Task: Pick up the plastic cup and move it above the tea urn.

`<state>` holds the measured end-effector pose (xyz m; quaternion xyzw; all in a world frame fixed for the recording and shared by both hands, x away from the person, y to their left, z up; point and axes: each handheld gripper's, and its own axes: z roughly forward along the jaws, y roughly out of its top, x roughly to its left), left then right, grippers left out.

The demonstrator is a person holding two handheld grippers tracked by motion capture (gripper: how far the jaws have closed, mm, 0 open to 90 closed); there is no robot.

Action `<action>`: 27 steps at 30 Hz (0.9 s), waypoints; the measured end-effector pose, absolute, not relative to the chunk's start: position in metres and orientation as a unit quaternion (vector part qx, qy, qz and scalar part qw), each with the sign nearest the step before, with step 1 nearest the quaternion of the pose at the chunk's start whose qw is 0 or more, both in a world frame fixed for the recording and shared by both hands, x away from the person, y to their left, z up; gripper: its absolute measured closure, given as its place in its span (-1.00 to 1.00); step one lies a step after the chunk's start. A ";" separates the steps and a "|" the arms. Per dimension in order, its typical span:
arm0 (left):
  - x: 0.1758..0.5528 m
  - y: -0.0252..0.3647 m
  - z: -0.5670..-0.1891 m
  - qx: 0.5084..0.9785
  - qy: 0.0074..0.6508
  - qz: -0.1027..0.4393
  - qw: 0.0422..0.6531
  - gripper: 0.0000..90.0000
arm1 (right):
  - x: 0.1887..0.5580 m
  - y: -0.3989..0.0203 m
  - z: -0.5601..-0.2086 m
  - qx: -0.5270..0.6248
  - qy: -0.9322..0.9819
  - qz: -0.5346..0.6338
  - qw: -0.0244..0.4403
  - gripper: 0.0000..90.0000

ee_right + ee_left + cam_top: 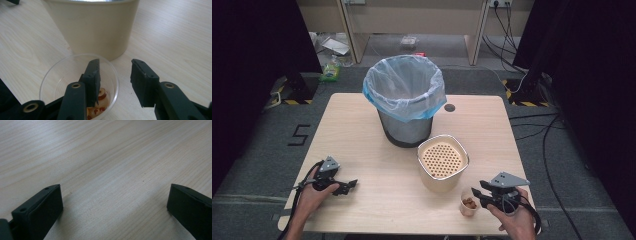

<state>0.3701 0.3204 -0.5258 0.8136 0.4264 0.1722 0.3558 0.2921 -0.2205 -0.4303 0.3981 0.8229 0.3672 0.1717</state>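
Pale wood covers the desk point(362, 125), which stands on a grey floor with cables trailing off to the right.

Near its front right corner stands a small clear cup point(75, 75) with a few brownish bits at the bottom. The right claw point(113, 77) is at the cup: one jaw reaches down inside it, the other stays outside the rim, and the two are parted moderately, with the cup wall between them. Whether either jaw touches the wall is hard to tell. From above, the right hand point(514, 220) holds this claw just right of the cup.

Just behind the cup sits a beige tub point(442, 165) with a perforated insert showing at its top. Farther back, near the desk's middle, is a grey bin point(404, 100) lined with a translucent bluish bag point(412, 107).

Well apart, at the front left, the left hand point(314, 192) holds the left claw point(113, 202) low over bare wood, its jaws spread wide and gripping nothing.
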 end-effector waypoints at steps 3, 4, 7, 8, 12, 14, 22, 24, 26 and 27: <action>0.370 0.320 -0.526 0.814 0.426 0.172 0.356 -1.00 | 0.294 -0.220 -0.435 0.397 0.827 0.362 0.164 0.42; 0.370 0.320 -0.526 0.814 0.426 0.172 0.355 -1.00 | 0.295 -0.220 -0.437 0.398 0.828 0.360 0.162 0.44; 0.370 0.320 -0.526 0.814 0.426 0.172 0.356 -1.00 | 0.296 -0.220 -0.442 0.399 0.832 0.356 0.149 0.47; 0.370 0.320 -0.526 0.814 0.426 0.172 0.356 -1.00 | 0.297 -0.221 -0.443 0.399 0.834 0.353 0.146 0.50; 0.370 0.320 -0.526 0.814 0.426 0.172 0.356 -1.00 | 0.297 -0.221 -0.446 0.391 0.840 0.347 0.142 0.66; 0.370 0.320 -0.526 0.814 0.426 0.172 0.356 -1.00 | 0.297 -0.221 -0.448 0.384 0.845 0.344 0.139 0.70; 0.370 0.320 -0.526 0.814 0.426 0.172 0.356 -1.00 | 0.293 -0.223 -0.440 0.353 0.849 0.359 0.160 0.92; 0.370 0.320 -0.526 0.814 0.426 0.172 0.356 -1.00 | 0.292 -0.222 -0.437 0.343 0.854 0.347 0.182 0.92; 0.370 0.320 -0.526 0.814 0.426 0.172 0.355 -1.00 | 0.292 -0.223 -0.433 0.341 0.850 0.348 0.199 0.92; 0.370 0.320 -0.526 0.814 0.426 0.172 0.355 -1.00 | 0.292 -0.224 -0.432 0.340 0.849 0.348 0.205 0.92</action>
